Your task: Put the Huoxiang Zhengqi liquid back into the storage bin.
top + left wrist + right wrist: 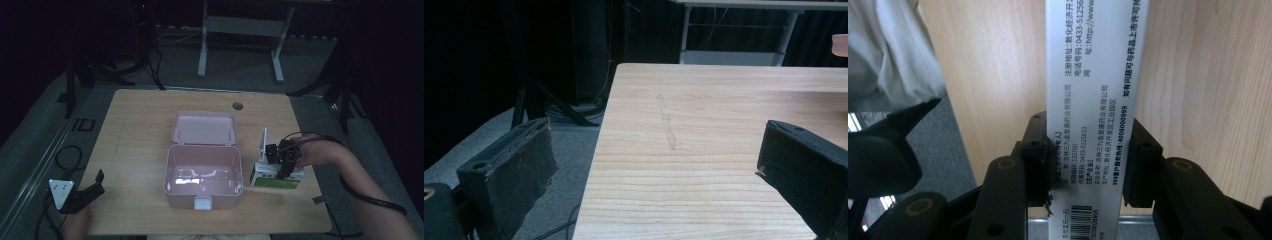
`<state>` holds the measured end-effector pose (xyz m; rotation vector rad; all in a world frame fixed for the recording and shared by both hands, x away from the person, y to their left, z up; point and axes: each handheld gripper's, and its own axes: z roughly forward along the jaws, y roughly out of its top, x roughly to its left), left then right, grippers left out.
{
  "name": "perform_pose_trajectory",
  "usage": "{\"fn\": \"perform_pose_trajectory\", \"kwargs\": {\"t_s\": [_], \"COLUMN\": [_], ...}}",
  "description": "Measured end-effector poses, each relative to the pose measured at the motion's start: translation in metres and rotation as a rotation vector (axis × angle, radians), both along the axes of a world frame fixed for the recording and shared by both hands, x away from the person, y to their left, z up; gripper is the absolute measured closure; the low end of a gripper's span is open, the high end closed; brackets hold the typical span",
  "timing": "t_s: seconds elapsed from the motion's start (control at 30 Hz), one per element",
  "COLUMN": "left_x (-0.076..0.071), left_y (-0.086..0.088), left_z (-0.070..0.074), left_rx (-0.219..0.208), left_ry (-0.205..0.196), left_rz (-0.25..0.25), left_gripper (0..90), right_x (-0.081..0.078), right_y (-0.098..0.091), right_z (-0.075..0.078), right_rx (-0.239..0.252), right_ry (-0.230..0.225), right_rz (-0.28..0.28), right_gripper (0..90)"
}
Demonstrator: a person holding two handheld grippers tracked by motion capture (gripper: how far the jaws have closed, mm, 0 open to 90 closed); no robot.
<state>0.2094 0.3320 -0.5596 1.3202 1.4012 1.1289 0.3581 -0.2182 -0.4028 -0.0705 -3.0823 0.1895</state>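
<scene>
A pink lidded case [170,172] stands in the middle of the wooden table [140,125], with its lid [204,128] folded back flat and its inside bare. Just right of the case, my right gripper [284,165] is shut on a white and green carton [272,180]. In the right gripper view the two black jaws press on both long sides of the white carton [1093,60], with printed text and a barcode facing me; my right gripper [1088,165] holds it near one end. My left gripper [95,182] rests at the table's front left corner, and my left gripper [658,129] stands open over bare wood.
A round cable hole [237,106] sits near the table's far edge. Another desk's white legs [202,50] stand beyond it on the grey floor. Cables [67,155] loop on the floor at the left. Dark stands flank both sides of the table.
</scene>
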Motion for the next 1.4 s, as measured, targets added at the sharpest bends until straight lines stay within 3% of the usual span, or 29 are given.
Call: {"fn": "perform_pose_trajectory", "kwargs": {"t_s": [0.13, 0.4, 0.7, 1.0, 1.4], "left_x": [0.000, 0.000, 0.000, -0.001, -0.001], "left_y": [0.000, 0.000, 0.001, 0.001, 0.001], "left_z": [0.000, 0.000, 0.000, 0.000, 0.000], "left_rx": [-0.001, -0.006, -0.006, -0.007, -0.010], "left_ry": [0.001, -0.002, 0.000, -0.002, -0.005], "left_rz": [0.003, 0.003, 0.004, 0.008, 0.009], "left_gripper": [2.5, 2.5, 2.5, 2.5, 2.5], "right_x": [-0.004, -0.012, -0.025, -0.037, -0.041], "right_y": [-0.003, -0.009, -0.008, 0.003, 0.024], "right_z": [0.008, 0.030, 0.044, 0.067, 0.104], "right_rx": [-0.029, -0.012, -0.001, -0.002, 0.026], "right_ry": [-0.012, -0.018, -0.032, -0.031, -0.073], "right_rz": [-0.015, -0.042, -0.018, -0.006, 0.017], "right_gripper": [61.9, 61.9, 61.9, 61.9, 61.9]}}
